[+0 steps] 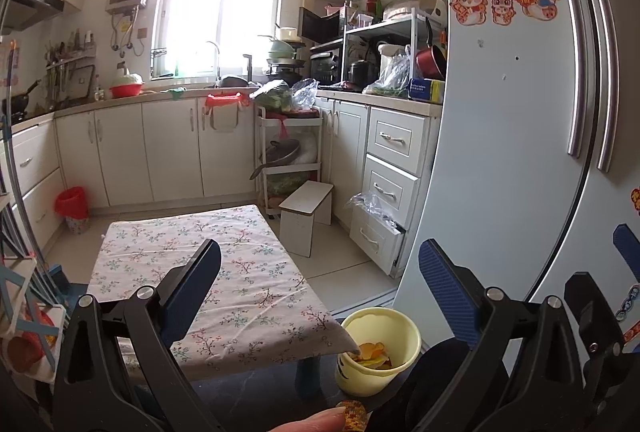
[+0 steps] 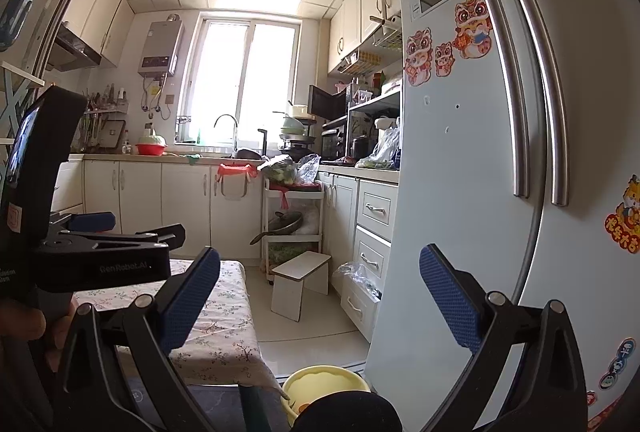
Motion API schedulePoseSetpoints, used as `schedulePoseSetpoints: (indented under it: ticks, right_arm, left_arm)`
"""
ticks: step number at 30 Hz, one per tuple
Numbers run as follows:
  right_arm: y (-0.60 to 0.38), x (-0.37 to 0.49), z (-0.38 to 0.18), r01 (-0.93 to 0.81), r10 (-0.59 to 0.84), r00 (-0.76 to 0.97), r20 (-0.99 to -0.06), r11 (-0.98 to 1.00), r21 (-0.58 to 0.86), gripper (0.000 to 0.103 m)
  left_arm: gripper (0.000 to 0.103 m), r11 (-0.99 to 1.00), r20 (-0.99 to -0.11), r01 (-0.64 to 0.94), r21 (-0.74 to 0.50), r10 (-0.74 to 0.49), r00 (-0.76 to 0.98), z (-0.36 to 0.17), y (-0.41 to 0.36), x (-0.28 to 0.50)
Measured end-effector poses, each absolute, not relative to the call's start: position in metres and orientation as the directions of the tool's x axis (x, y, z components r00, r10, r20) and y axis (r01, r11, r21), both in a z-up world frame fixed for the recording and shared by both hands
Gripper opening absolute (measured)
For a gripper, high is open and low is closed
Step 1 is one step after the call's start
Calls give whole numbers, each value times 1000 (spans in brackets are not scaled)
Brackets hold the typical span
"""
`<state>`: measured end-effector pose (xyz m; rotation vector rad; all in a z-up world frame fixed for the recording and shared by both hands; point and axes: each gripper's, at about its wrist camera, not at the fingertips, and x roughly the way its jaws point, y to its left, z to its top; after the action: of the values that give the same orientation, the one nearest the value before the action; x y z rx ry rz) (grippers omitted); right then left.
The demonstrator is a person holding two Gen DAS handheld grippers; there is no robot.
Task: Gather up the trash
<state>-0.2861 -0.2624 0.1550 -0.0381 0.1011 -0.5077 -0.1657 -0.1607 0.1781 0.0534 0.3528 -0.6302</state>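
Yellow plastic makes up the little trash bucket [image 1: 378, 348], and it sits on the floor right by the corner of my table [image 1: 224, 272], close to the fridge [image 1: 500, 152]. I think it stands there so trash can drop straight in. Orange peels [image 1: 372, 354] are already lying inside it. My left tongs [image 1: 320, 280] are wide open and hold nothing. My right tongs [image 2: 320, 290] are wide open and empty too. Both are up high, pointing across the kitchen. The flowery cloth on the table looks bare, so I guess most of the trash is picked up.
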Motion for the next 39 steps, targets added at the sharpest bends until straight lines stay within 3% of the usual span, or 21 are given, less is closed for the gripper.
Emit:
schedulePoseSetpoints:
  ticks: [39]
  right_arm:
    - [-257, -289, 158, 469, -472, 877, -83, 881, -60, 96]
  left_arm:
    - [95, 813, -333, 581, -33, -557, 761, 181, -160, -175]
